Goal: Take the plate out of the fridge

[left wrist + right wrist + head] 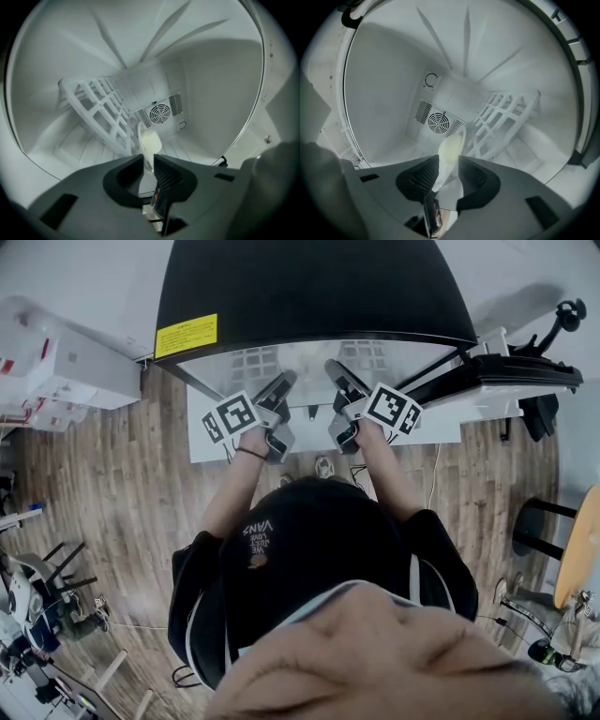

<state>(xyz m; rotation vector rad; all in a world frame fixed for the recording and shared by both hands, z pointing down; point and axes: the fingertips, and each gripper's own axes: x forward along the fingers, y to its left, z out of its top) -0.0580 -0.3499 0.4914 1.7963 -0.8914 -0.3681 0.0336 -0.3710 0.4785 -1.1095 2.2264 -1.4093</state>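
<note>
Both grippers reach into the small black-topped fridge (309, 287). A pale cream plate (150, 140) stands on edge in the white interior, in front of the back wall's fan vent (160, 112). My left gripper (148, 161) is shut on the plate's near rim, its jaws standing close together on it. In the right gripper view the same plate (450, 150) runs between the jaws of my right gripper (446, 163), which is open with a gap beside the plate. In the head view the left gripper (281, 385) and right gripper (337, 376) sit side by side at the fridge mouth; the plate is hidden there.
A white slatted rack (103, 112) leans tilted inside the fridge beside the plate; it is also in the right gripper view as the rack (501, 117). The fridge door (506, 381) stands open at the right. White boxes (66, 371) lie at the left on the wooden floor.
</note>
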